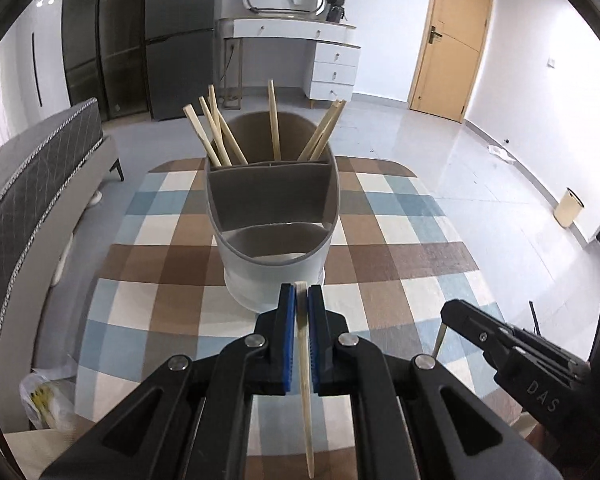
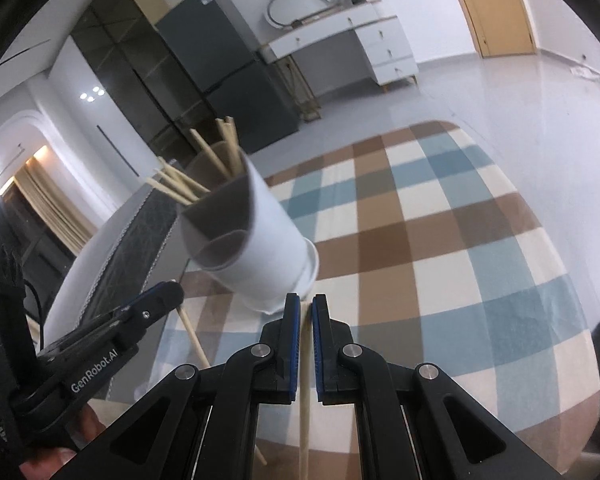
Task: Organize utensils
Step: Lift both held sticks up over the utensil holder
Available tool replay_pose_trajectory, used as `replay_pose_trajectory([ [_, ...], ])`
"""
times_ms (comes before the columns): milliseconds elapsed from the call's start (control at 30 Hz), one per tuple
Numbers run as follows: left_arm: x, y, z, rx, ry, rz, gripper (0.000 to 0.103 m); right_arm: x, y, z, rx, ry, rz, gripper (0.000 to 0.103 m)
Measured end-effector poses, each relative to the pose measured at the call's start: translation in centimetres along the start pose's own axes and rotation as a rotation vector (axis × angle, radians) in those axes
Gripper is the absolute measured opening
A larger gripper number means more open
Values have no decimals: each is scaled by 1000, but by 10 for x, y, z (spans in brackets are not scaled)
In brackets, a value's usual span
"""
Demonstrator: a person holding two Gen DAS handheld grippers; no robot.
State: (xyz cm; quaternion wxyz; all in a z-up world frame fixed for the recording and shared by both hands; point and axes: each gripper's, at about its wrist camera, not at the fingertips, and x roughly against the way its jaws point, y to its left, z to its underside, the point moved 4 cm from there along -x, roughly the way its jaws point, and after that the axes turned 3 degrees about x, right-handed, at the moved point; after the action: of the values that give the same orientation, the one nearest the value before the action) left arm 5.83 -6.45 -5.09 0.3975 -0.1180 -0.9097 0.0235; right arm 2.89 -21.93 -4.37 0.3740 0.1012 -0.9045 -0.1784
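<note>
A white utensil holder (image 1: 274, 268) with grey inner dividers stands on the checked tablecloth (image 1: 400, 264). Several wooden chopsticks (image 1: 220, 136) lean in its far compartment; its two nearer compartments look empty. My left gripper (image 1: 301, 292) is shut on a single chopstick (image 1: 305, 380), just short of the holder's near wall. My right gripper (image 2: 306, 300) is shut on another chopstick (image 2: 305, 400), close to the holder's base (image 2: 276, 260). The right gripper also shows in the left wrist view (image 1: 452, 314), and the left gripper in the right wrist view (image 2: 168, 292).
A grey upholstered bench (image 1: 32, 184) runs along the table's left side. A yellow-and-white bag (image 1: 44, 400) lies on the floor at lower left. A small bin (image 1: 568, 208) stands on the floor to the right. A dresser (image 1: 300, 56) and door (image 1: 448, 40) are far behind.
</note>
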Motion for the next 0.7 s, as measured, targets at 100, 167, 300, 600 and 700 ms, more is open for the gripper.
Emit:
replay_pose_trajectory([
  [100, -2, 0, 0, -10, 3, -11, 2, 8, 11, 1, 28, -33, 8, 5],
  [167, -1, 3, 2, -42, -3, -72, 2, 13, 20, 2, 78, -61, 59, 5],
  [300, 0, 14, 6, -34, 0, -54, 2, 13, 36, 5, 143, -72, 72, 5],
  [600, 20, 29, 2, -11, -10, -37, 2, 27, 39, 1, 101, -125, 57, 5],
  [700, 23, 34, 1, -8, 2, -42, 2, 30, 47, 2, 151, -143, 86, 5],
])
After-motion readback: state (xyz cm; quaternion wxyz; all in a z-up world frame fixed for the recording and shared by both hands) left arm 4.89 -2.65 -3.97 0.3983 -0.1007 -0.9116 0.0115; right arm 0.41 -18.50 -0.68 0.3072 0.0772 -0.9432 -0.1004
